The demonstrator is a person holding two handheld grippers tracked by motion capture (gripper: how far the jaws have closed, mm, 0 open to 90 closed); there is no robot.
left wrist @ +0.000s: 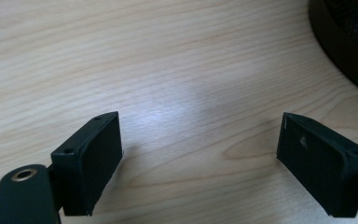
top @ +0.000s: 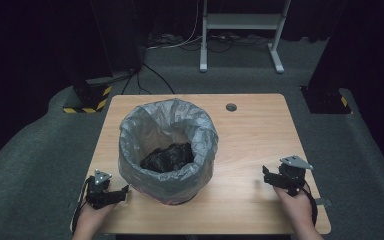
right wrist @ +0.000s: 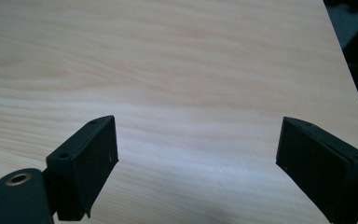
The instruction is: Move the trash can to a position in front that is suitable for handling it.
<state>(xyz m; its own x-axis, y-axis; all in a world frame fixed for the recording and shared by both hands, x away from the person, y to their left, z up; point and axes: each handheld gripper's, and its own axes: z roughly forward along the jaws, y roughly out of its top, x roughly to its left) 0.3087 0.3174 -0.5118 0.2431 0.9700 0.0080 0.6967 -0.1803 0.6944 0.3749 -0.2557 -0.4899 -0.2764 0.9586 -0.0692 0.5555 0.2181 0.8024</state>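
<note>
A bin (top: pixel 167 150) lined with a grey bag (top: pixel 145 131) stands upright left of centre on the tabletop (top: pixel 250 145), mouth upward, a black bag (top: pixel 167 157) inside. The left gripper (top: pixel 122 192) rests just beside its base, the right gripper (top: pixel 266 174) well apart; both jaws spread wide, empty.

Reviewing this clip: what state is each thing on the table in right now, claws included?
Bin: upright on the table, lined with a grey bag.
Grey bag: open, folded over the rim.
Black bag: crumpled inside the bin.
Left claw: open, empty, over bare wood.
Right claw: open, empty.
</note>
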